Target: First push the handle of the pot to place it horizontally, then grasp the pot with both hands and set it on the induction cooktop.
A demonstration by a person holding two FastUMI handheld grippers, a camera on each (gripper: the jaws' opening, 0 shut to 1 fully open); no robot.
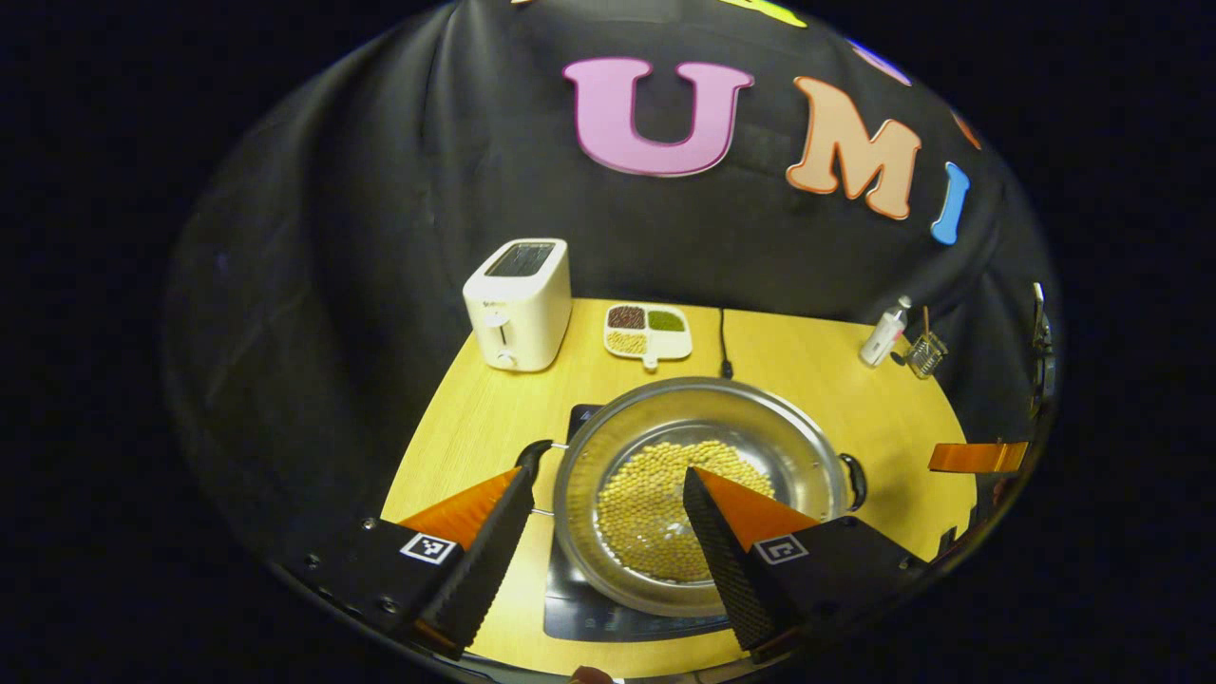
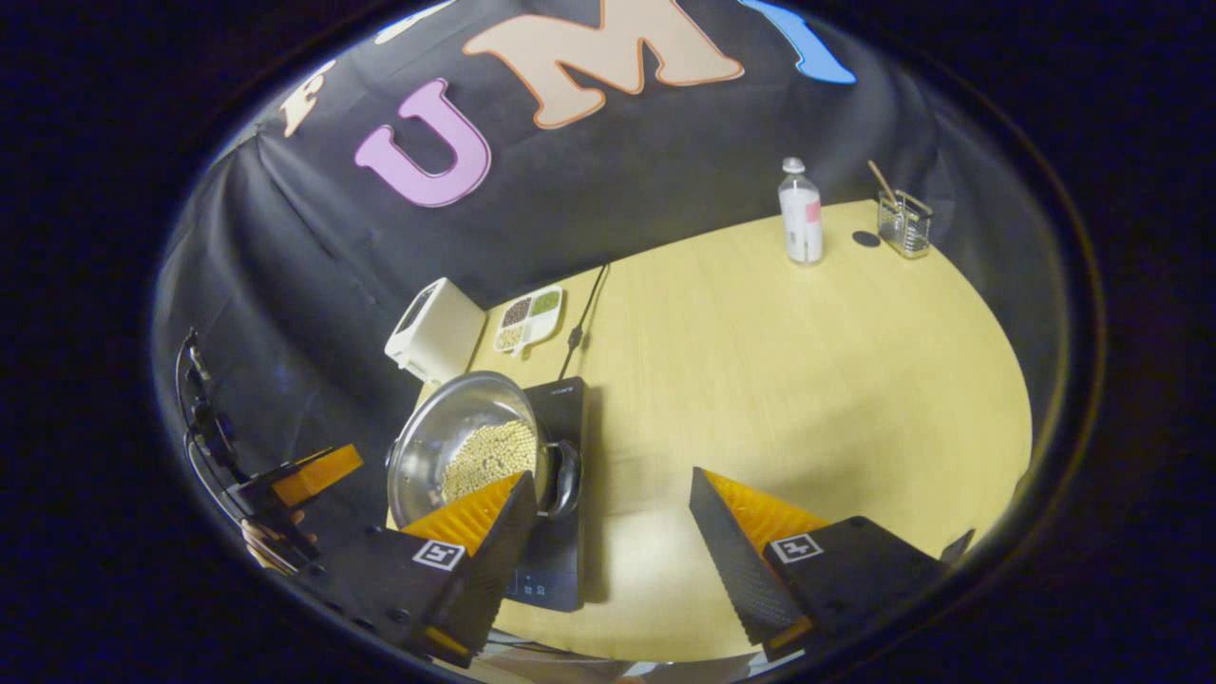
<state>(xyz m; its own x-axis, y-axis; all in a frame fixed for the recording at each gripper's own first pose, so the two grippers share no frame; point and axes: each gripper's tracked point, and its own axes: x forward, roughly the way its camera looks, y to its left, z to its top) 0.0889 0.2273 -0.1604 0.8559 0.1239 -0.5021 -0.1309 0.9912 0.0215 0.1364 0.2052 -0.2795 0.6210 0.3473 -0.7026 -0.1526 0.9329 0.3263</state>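
Yellow wooden surface carries the cooktop point(image 1: 570, 608) near its front edge, and the pot point(image 1: 703, 446) of beans already sits on it. We'd grip its stiff, slippery side handles; it looks heavy. Left gripper point(image 1: 608, 508) and right gripper point(image 2: 613, 508) both gape, holding nothing.

One pot point(image 1: 703, 446) (holding beans), one induction cooktop point(image 1: 608, 617), one toaster point(image 1: 518, 304), one bottle point(image 2: 801, 214)

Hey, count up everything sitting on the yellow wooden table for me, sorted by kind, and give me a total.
Cooking gear: 2, the round steel pot of yellow beans and the black flat induction cooktop under it.
Appliances: 1, the white boxy toaster.
Dishes: 1, the white divided plate of grains.
Containers: 2, the clear plastic bottle and the small clear holder with a stick.
Total: 6.
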